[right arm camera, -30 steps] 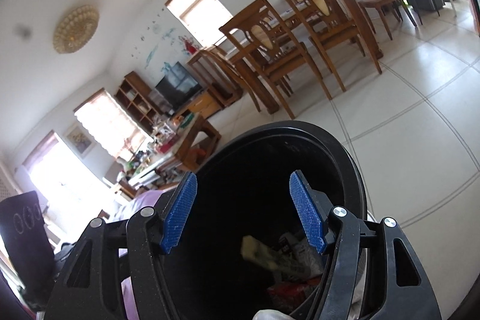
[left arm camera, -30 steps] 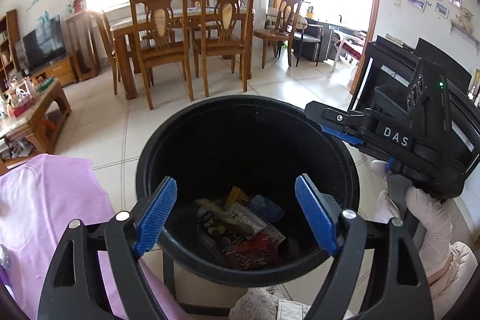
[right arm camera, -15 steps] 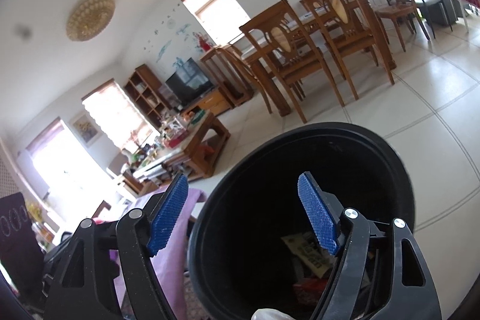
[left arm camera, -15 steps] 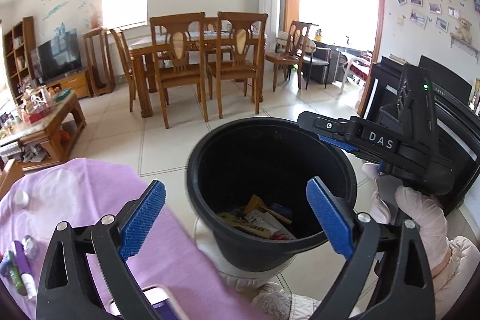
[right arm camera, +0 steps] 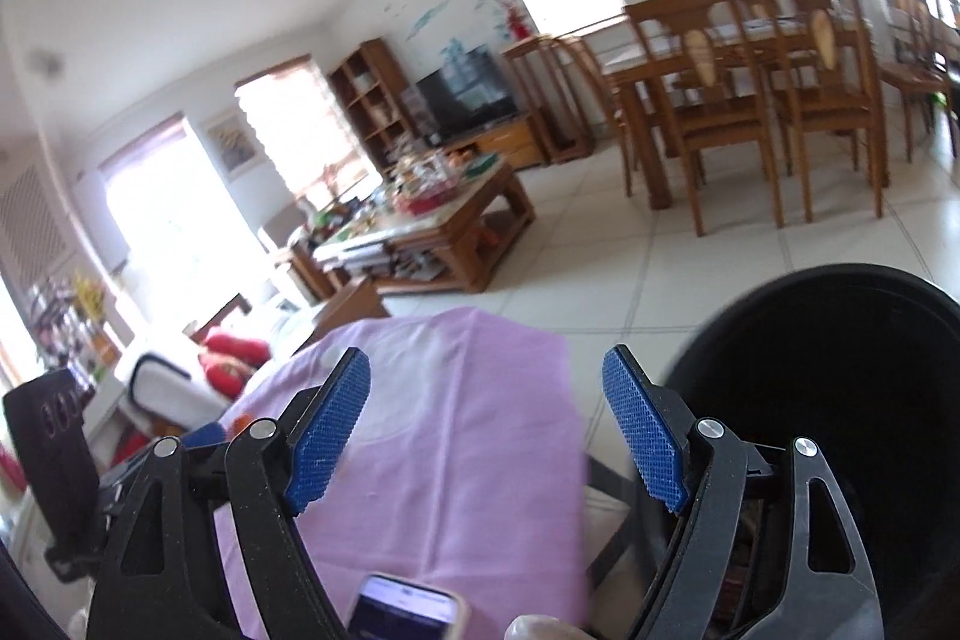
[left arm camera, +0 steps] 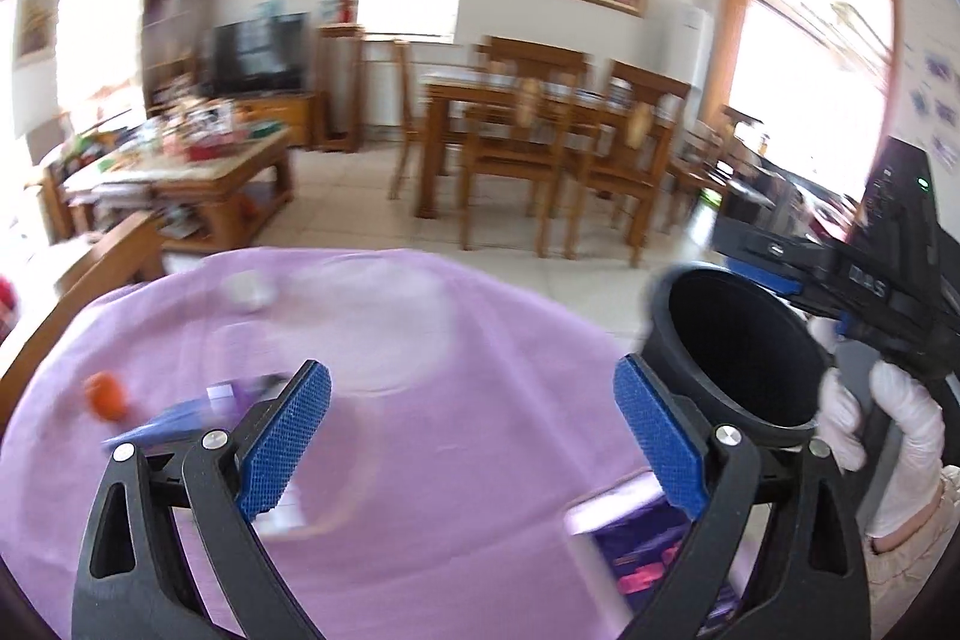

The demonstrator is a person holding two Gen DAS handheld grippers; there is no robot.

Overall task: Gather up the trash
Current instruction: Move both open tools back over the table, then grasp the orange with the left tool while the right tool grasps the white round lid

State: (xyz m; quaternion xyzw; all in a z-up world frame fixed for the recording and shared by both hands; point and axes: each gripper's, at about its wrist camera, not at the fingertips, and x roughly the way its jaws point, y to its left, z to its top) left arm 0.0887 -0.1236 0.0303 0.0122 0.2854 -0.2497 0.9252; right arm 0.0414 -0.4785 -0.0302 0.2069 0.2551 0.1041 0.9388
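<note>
A black trash bin [left arm camera: 741,355] stands on the floor at the right edge of a table covered in purple cloth [left arm camera: 420,370]; it also shows in the right wrist view [right arm camera: 840,388]. My left gripper [left arm camera: 474,436] is open and empty above the cloth. My right gripper [right arm camera: 486,430] is open and empty, between the cloth [right arm camera: 456,430] and the bin; its body shows in the left wrist view [left arm camera: 864,274]. On the cloth lie a blurred orange item [left arm camera: 105,396], a white item [left arm camera: 247,287] and blue and purple items [left arm camera: 192,409].
A phone [right arm camera: 408,610] lies on the cloth near me; it also shows in the left wrist view [left arm camera: 636,538]. A cluttered coffee table [left arm camera: 180,160] and dining chairs [left arm camera: 540,142] stand beyond on the tiled floor.
Both grippers swung left, away from over the bin and onto the purple table. The bin now sits at the right of both views. Both stayed open and empty.
</note>
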